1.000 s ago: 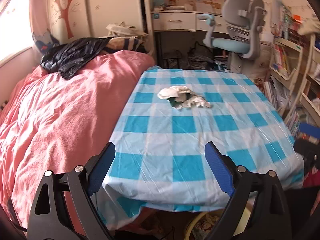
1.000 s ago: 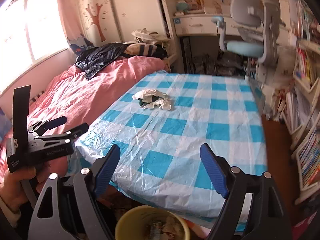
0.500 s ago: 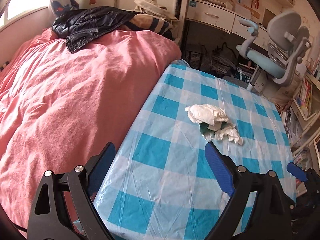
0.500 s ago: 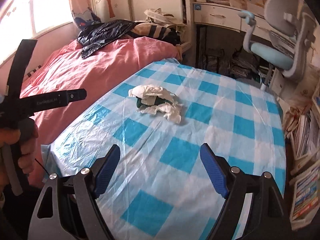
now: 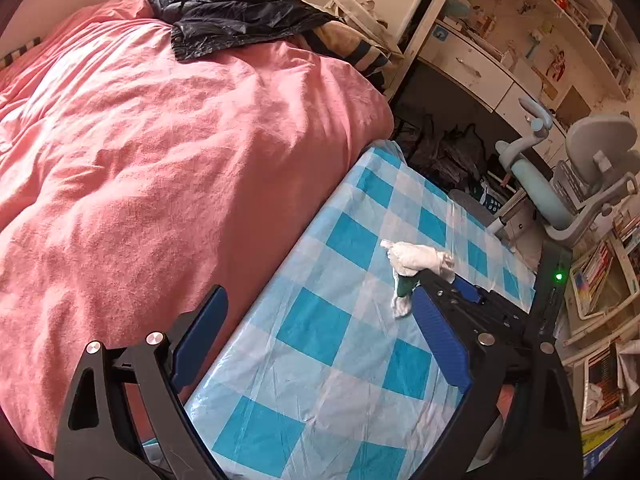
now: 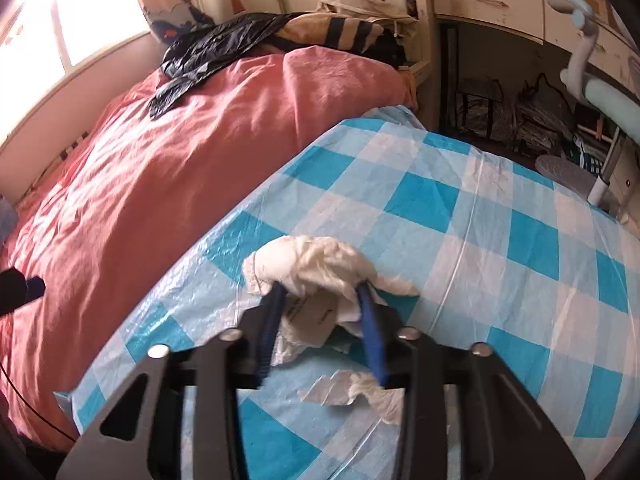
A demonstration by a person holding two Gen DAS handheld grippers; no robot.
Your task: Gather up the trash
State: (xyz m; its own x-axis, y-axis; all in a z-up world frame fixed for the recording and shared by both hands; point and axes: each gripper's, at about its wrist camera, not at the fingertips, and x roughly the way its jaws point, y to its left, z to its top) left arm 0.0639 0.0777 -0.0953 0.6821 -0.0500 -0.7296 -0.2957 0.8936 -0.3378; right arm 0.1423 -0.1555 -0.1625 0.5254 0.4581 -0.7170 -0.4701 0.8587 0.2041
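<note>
Right wrist view: right gripper clamps the crumpled tissue wad on the checkered tablecloth.

A table draped in a blue-and-white checked plastic cloth carries a wad of crumpled white paper near its bed-side edge, with a smaller torn scrap lying just beside it. Alongside stands a bed under a pink cover; a black jacket lies on its far end.
</note>
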